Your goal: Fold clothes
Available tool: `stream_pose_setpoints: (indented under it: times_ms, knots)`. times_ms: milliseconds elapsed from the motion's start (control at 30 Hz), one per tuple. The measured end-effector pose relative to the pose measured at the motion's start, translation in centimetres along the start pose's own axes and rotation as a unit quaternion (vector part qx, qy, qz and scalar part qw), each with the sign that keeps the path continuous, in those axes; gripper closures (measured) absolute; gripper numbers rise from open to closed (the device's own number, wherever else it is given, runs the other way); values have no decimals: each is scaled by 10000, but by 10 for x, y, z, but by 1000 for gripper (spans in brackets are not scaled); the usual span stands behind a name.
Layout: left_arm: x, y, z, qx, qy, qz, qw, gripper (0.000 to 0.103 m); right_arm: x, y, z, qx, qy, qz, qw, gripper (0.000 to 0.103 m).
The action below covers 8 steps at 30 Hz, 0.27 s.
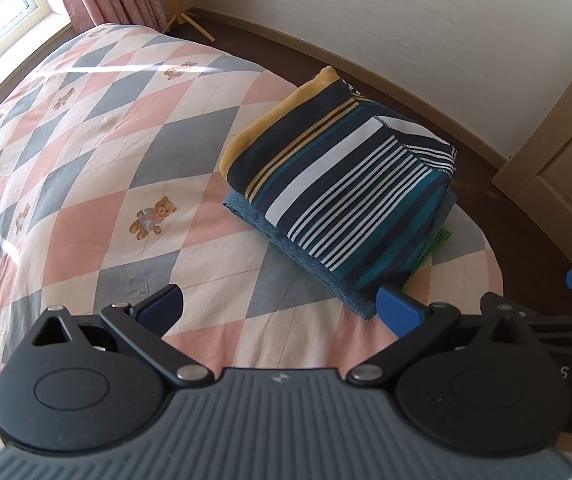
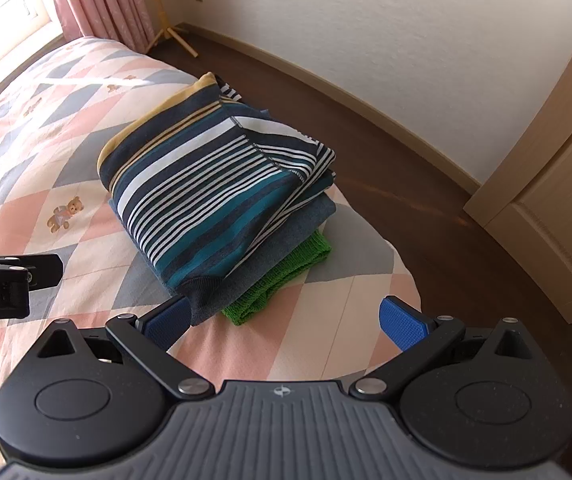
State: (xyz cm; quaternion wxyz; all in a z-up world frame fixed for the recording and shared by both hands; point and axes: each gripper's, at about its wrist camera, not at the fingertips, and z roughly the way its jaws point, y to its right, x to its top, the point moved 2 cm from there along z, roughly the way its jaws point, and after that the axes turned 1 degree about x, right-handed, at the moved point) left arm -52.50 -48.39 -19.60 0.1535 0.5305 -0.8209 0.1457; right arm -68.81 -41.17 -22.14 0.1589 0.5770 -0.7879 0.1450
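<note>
Navy-teal-white striped folded knit top (image 2: 206, 192) tops stack over grey-blue garment (image 2: 286, 236) and green knit (image 2: 286, 276) on diamond-patterned quilted bed (image 1: 86, 160), at 12 o'clock from your right gripper (image 2: 284, 316), 1 o'clock from left gripper (image 1: 282, 308). Both fingers spread, empty. Soft, light, floppy: pinch at folded edge, support underneath.

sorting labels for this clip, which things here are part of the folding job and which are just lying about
Part of the job:
striped top, folded on top of the pile
blue-grey garment under it
green knit at the bottom
left gripper, open
right gripper, open

Lying about:
quilt
pink curtain
wooden stand

Three folded garments (image 2: 214, 200); two tongs (image 2: 284, 322).
</note>
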Motion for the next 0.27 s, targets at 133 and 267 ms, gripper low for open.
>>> stream_pose_setpoints:
  times_ms: [133, 267]
  knots:
    - [-3, -4, -8, -1, 115, 4, 9999, 1, 0, -4, -5, -31, 69, -48, 10000, 0]
    - [-10, -10, -23, 80, 372, -4, 9993, 1, -1, -8, -13, -67, 177, -119, 9998, 0]
